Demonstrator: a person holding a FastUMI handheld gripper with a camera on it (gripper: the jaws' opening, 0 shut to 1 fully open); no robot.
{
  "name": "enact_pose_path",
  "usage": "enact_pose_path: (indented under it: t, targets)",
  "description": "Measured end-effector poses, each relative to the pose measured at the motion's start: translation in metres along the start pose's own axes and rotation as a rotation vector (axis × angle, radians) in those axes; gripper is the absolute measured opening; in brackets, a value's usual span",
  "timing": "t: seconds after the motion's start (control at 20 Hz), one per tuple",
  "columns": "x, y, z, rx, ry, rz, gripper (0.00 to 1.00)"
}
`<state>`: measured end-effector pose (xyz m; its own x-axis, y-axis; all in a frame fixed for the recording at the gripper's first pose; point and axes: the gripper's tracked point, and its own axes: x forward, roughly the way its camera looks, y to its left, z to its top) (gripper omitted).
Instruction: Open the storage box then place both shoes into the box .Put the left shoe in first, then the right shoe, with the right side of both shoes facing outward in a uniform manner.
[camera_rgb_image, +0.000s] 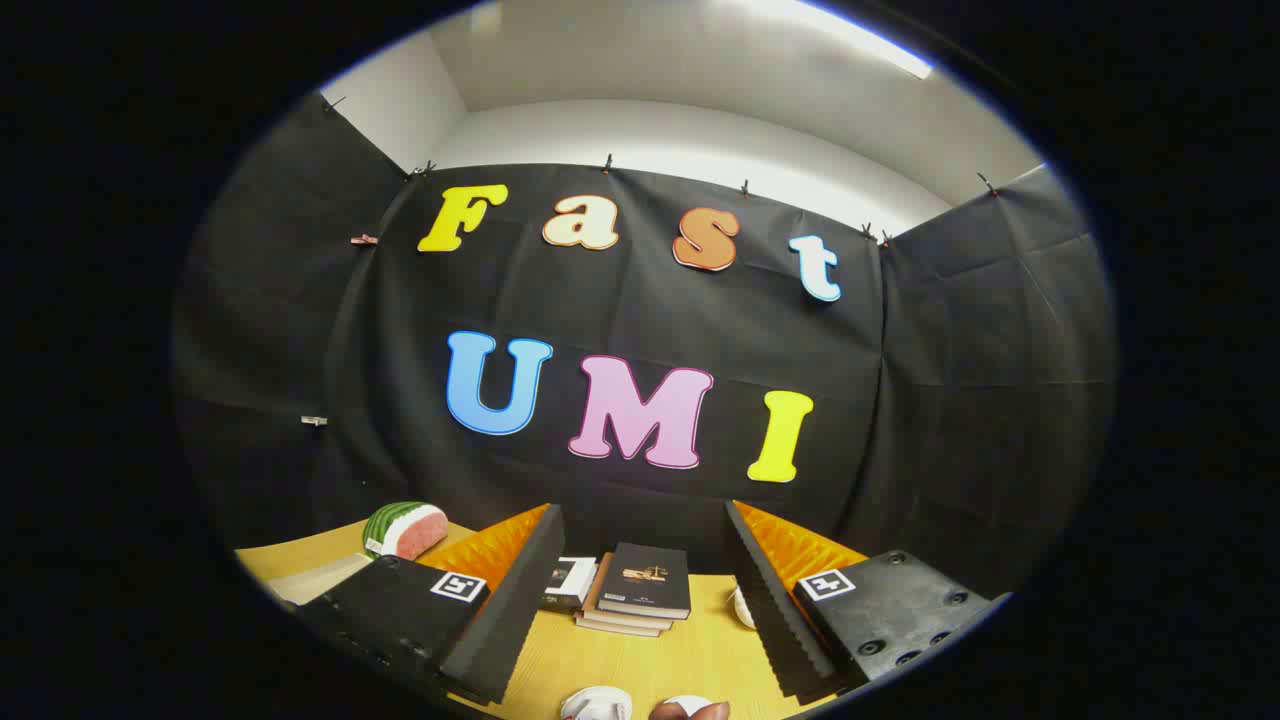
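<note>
My gripper (645, 600) is held level above the wooden table (690, 655), its two fingers wide apart with nothing between them. Below and between the fingers, at the near rim of the table, the tops of two white and red shoes show: one (597, 704) on the left, the other (690, 708) on the right. Most of each shoe is hidden. I cannot make out a storage box.
A stack of dark-covered books (640, 588) lies on the table just beyond the fingers, with a smaller book (568, 582) to its left. A watermelon-slice toy (405, 530) sits at the far left. A small white object (742, 606) peeks beside the right finger.
</note>
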<state>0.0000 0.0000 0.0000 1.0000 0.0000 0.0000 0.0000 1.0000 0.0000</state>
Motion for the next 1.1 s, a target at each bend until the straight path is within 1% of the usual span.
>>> enact_pose_path:
  t: [0.4, 0.65, 0.75, 0.8, 0.85, 0.9, 1.0, 1.1]
  targets:
    - [-0.008, -0.015, 0.004, 0.005, -0.015, -0.029, 0.97]
    - [-0.007, -0.014, -0.001, 0.01, -0.001, -0.031, 0.97]
    - [-0.007, -0.008, -0.004, 0.016, 0.003, -0.017, 0.97]
    - [-0.007, -0.001, -0.007, 0.025, 0.011, 0.01, 0.97]
    - [-0.007, 0.014, -0.013, 0.046, 0.035, 0.073, 0.97]
    - [-0.01, 0.031, -0.024, 0.081, 0.072, 0.153, 0.97]
    - [-0.017, 0.067, -0.046, 0.193, 0.169, 0.314, 0.97]
    - [-0.019, 0.094, -0.071, 0.334, 0.289, 0.43, 0.97]
